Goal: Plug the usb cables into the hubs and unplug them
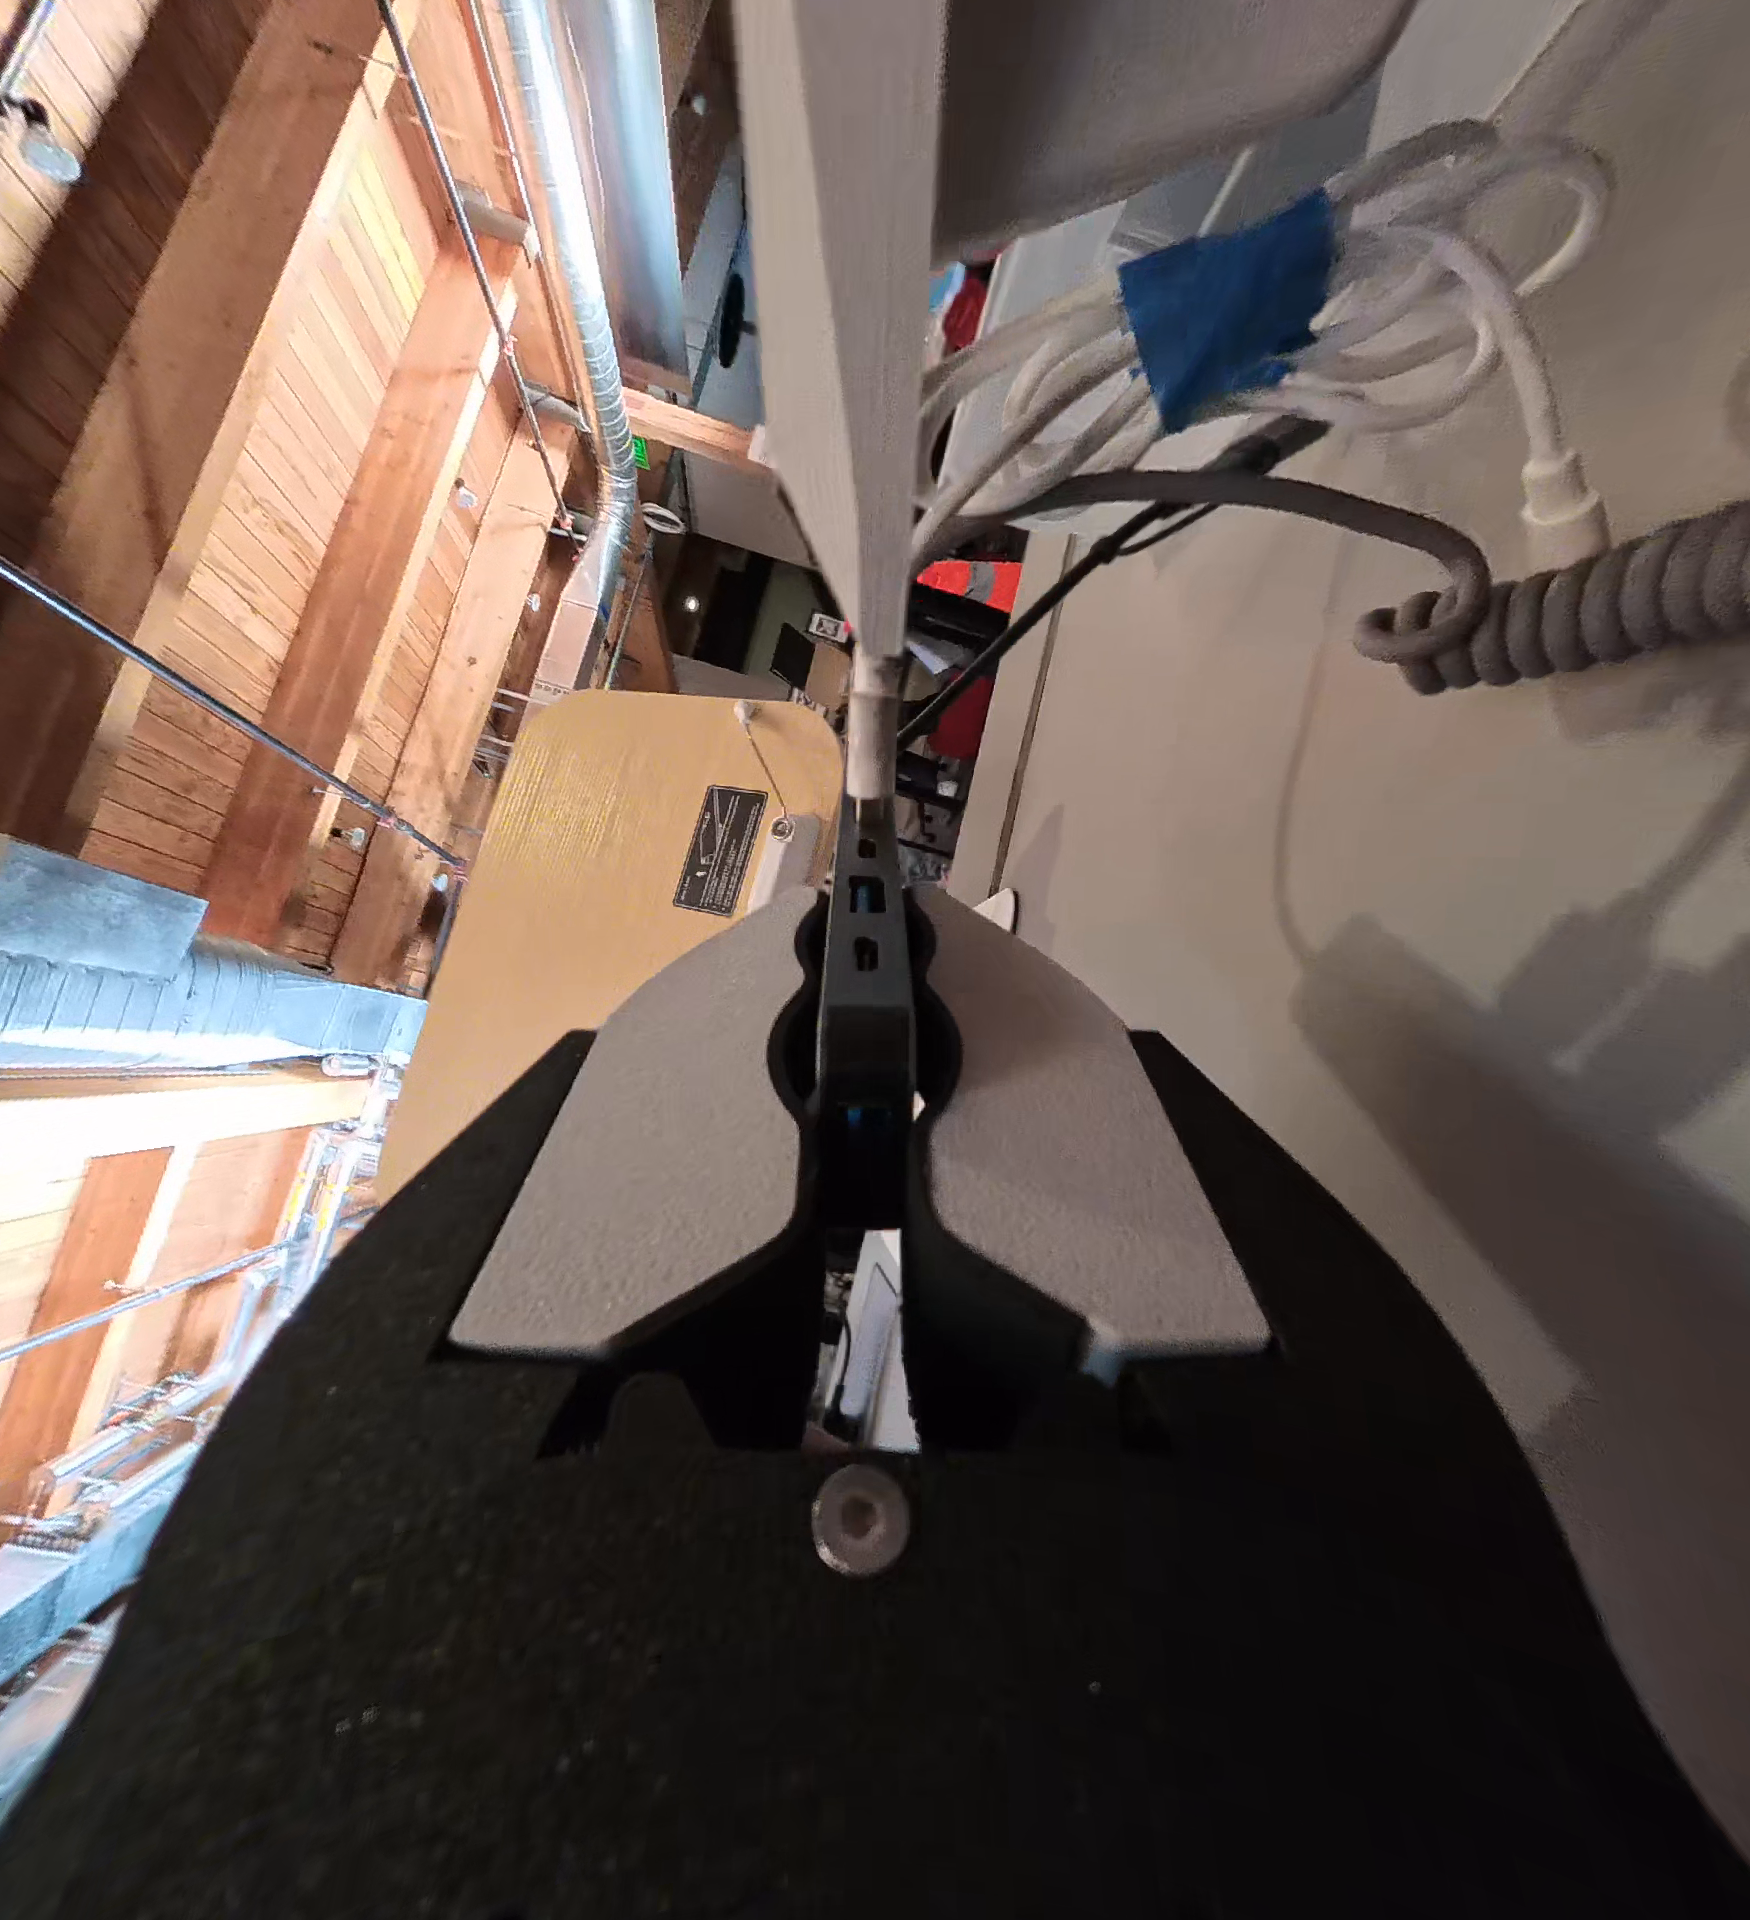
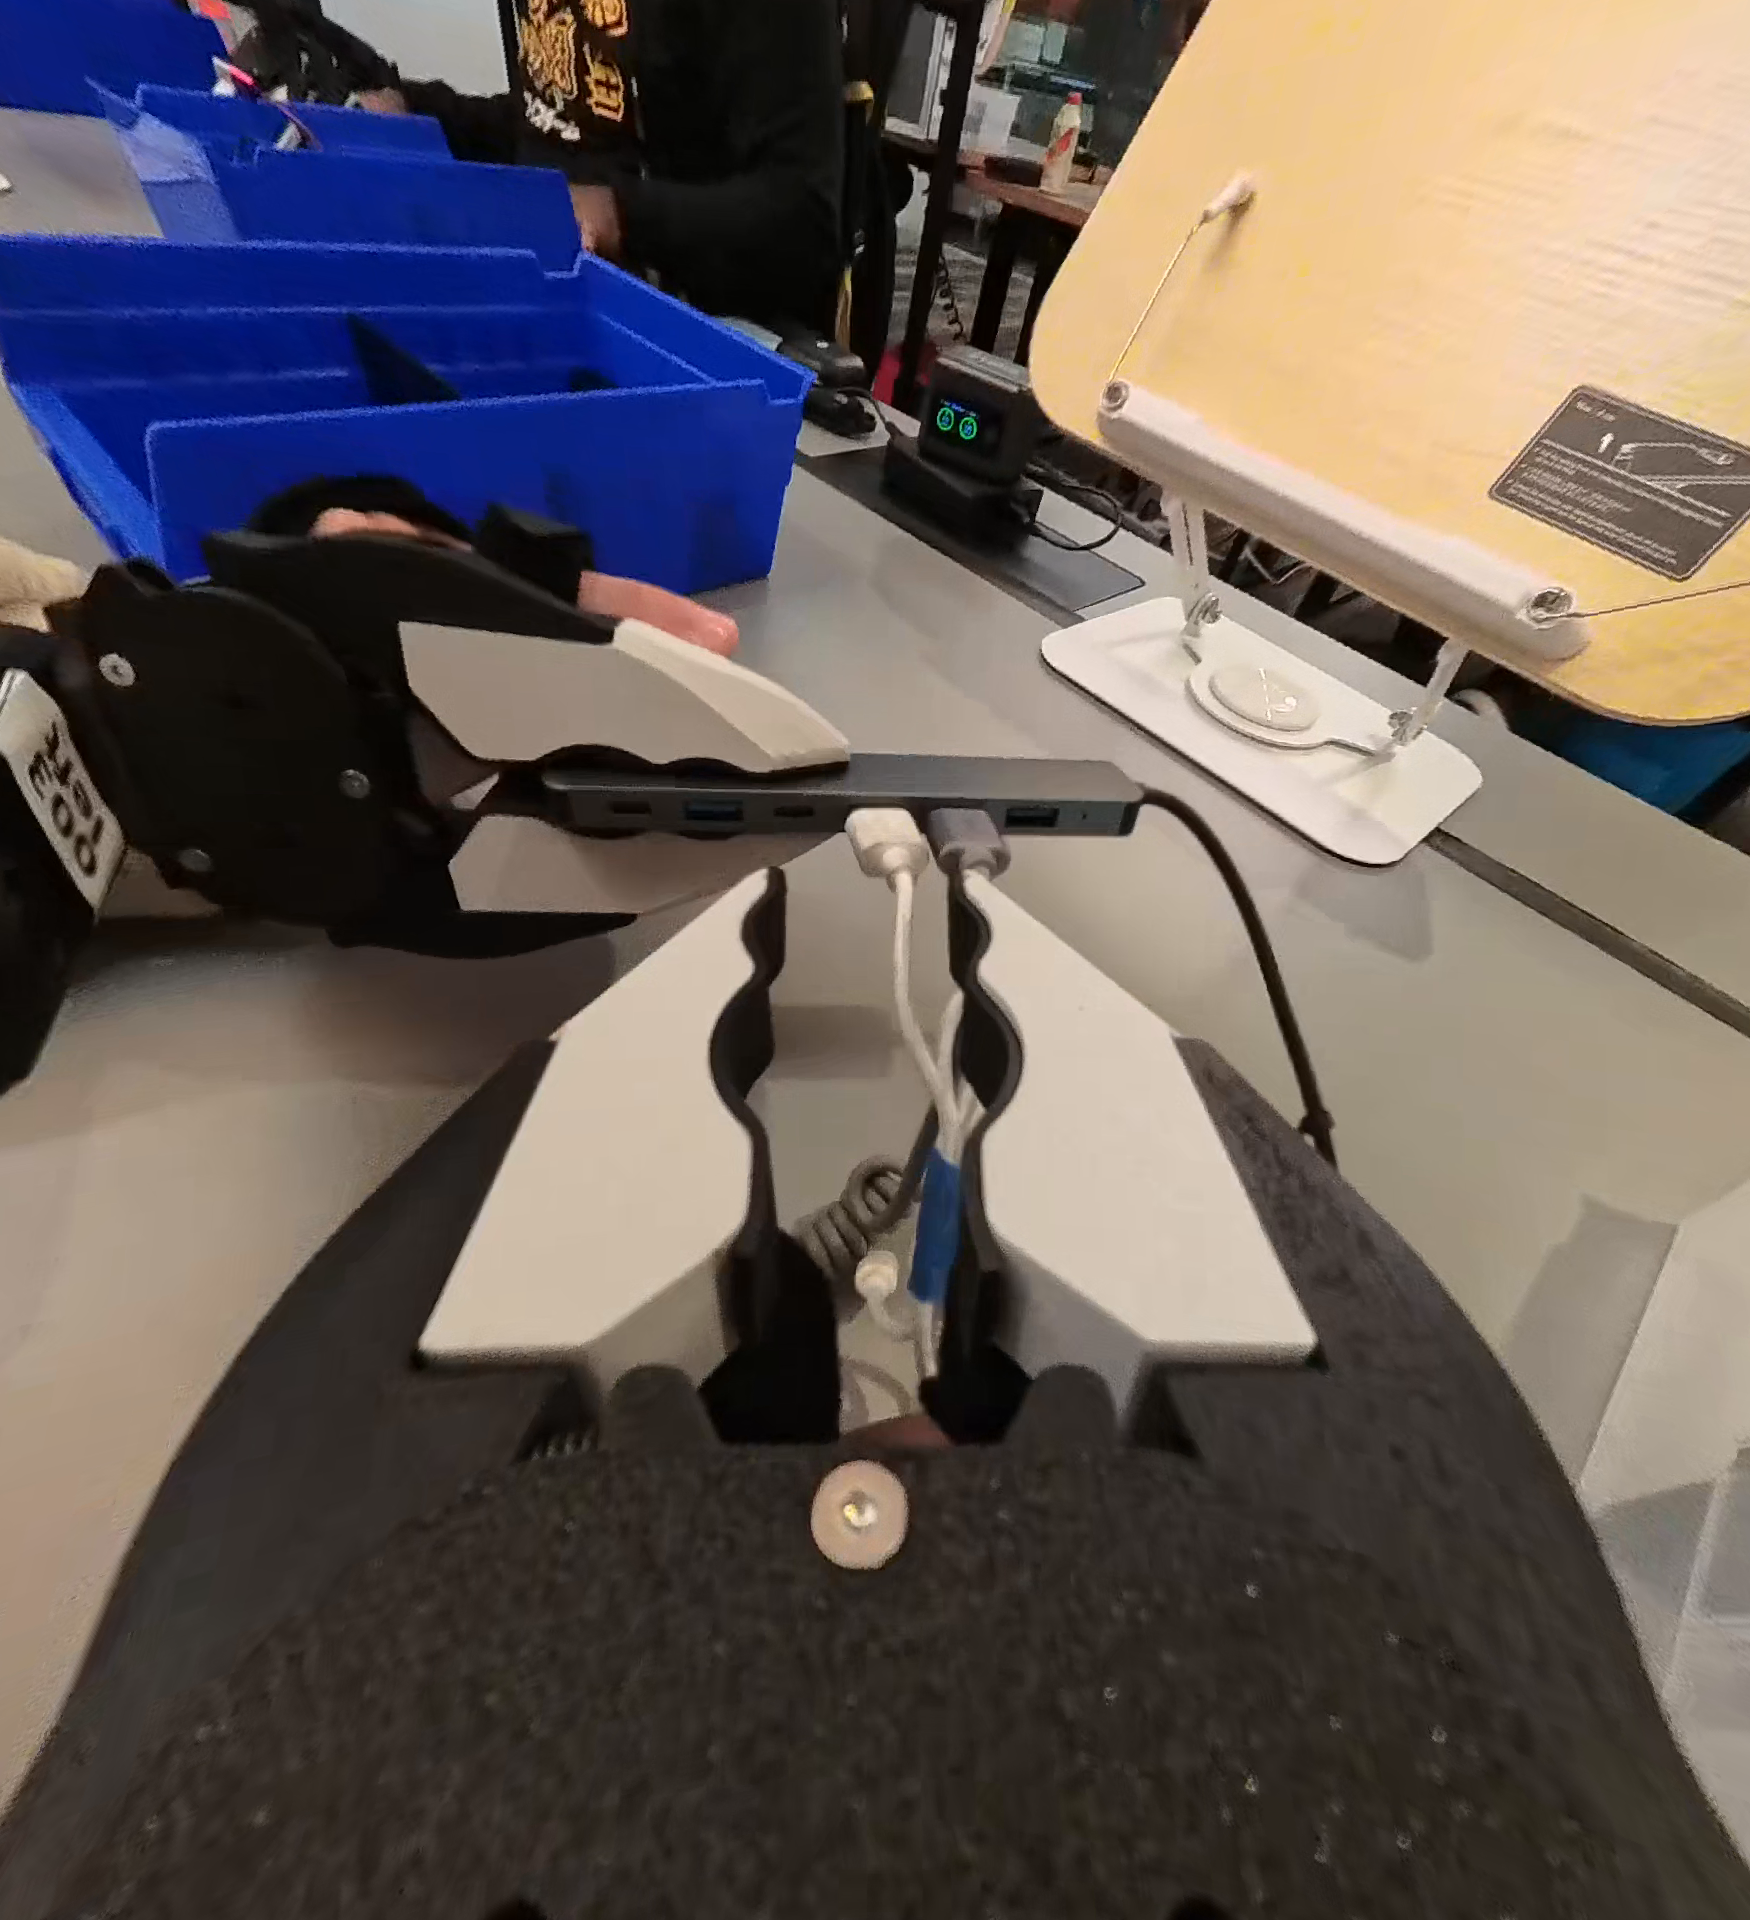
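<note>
**Hub clamped in left tongs, two plugs seated, right tongs spread**

Left gripper (image 2: pixel 746 800): fingers closed tight on the near end of the dark grey hub (image 2: pixel 840 795), one finger above, one below. Hub held level, lifted clear of the grey table (image 2: pixel 1266 1039). In the left wrist view the same hub (image 1: pixel 866 997) sits edge-on, pinched between the two pale pads.

Right gripper (image 2: pixel 866 904): fingers apart, gripping nothing. Tips sit just below the hub's port side, with the white cable running down between them.

White plug (image 2: pixel 886 840) and grey plug (image 2: pixel 966 836) both seated in neighbouring ports. White cable bundle is bound with blue tape (image 2: pixel 935 1226); grey coiled cable (image 2: pixel 850 1221) lies beneath. Hub's own black lead (image 2: pixel 1255 956) trails off right.

Farther out: blue bins (image 2: pixel 414 395) behind left, wooden board on a white stand (image 2: pixel 1370 343) to the right.
</note>
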